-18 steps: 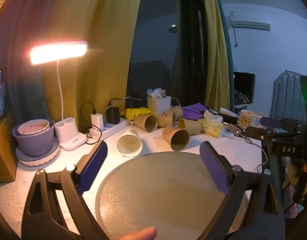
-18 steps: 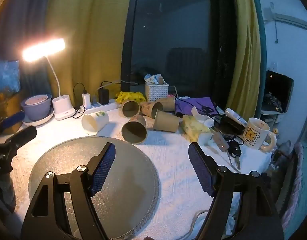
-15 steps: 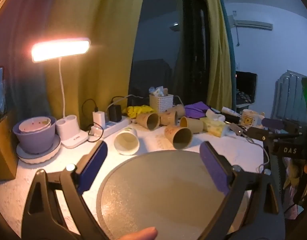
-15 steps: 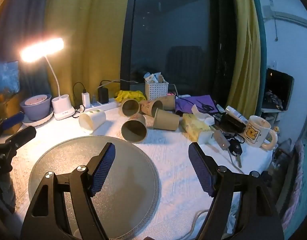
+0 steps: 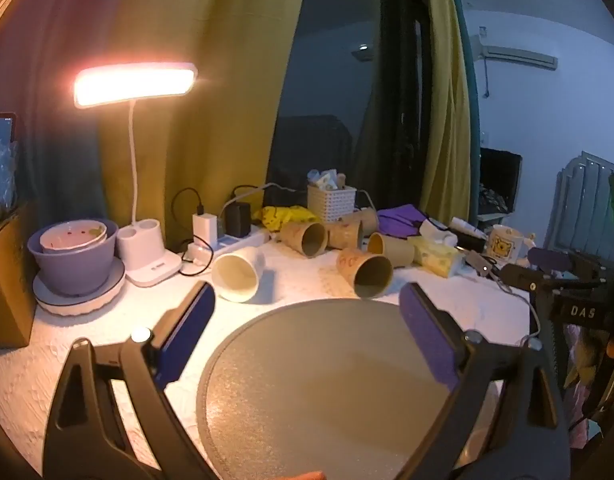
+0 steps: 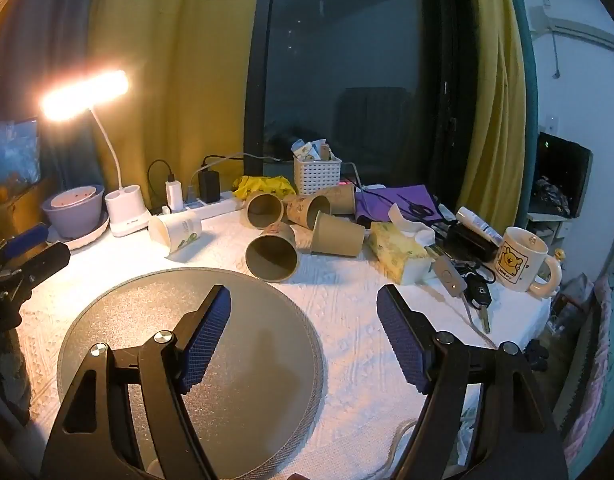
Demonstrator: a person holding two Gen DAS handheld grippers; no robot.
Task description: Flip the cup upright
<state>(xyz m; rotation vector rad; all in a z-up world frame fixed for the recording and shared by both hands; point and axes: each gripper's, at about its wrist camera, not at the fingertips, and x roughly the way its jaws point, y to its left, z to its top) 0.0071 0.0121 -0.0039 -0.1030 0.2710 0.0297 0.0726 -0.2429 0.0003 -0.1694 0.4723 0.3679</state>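
Note:
Several paper cups lie on their sides on the white tablecloth behind a round grey mat (image 5: 327,384) (image 6: 155,344). A white cup (image 5: 238,274) (image 6: 175,232) lies at the left, mouth toward me. A brown cup (image 5: 365,272) (image 6: 271,258) lies just past the mat's far edge. More brown cups (image 5: 307,236) (image 6: 307,210) lie behind it. My left gripper (image 5: 307,304) is open and empty above the mat. My right gripper (image 6: 303,300) is open and empty, over the mat's right edge, short of the brown cup.
A lit desk lamp (image 5: 135,84) and a purple bowl (image 5: 73,252) stand at the left. A power strip (image 6: 203,210), a white basket (image 6: 317,174), a tissue pack (image 6: 399,254), keys (image 6: 477,296) and a bear mug (image 6: 521,260) crowd the back and right.
Both grippers have drifted slightly forward and to the left toward the cups; both stay open and empty. The cups have not moved.

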